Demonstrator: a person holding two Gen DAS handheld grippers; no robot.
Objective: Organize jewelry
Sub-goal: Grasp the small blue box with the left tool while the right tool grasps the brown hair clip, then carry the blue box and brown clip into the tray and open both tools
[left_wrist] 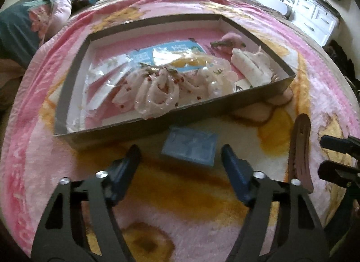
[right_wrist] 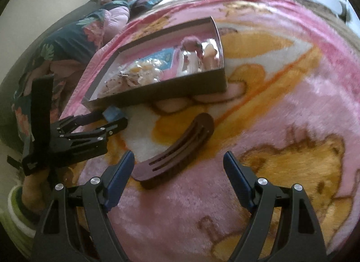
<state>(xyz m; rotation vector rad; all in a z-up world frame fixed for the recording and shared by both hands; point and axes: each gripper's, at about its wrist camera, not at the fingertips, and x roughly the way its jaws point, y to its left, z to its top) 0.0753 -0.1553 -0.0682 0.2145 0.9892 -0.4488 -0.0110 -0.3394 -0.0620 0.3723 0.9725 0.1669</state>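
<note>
L gripper hangs over a pink-and-yellow plush blanket, jaws about half apart w/ nothing between the pads; small blue packet lies on the blanket just past the fingertips, at 12 o'clock from them, not touched; beyond it, also at 12, sits a shallow dark-walled box w/ white inside walls; in the box a heap of pale hair clips and accessories in clear wrap, a blue-and-yellow card under them, more white clips toward its 2 o'clock corner, a pink fuzzy piece at the far right; brown hair clip lies on the blanket at 3 o'clock of the L gripper, outside the box; R gripper's black tips show at the right edge of the left wrist view, just beside that clip; R gripper stands wide, nothing held; brown hair clip lies curved on the blanket right at its fingertips, its near end by the left pad, contact can't be told; in the right wrist view the L gripper sits at 10 o'clock, tips by the blue packet below the box's near wall; a hand in a green-striped sleeve grips it at 8 o'clock; floral bedding lies at 11 o'clock beyond the blanket.
</note>
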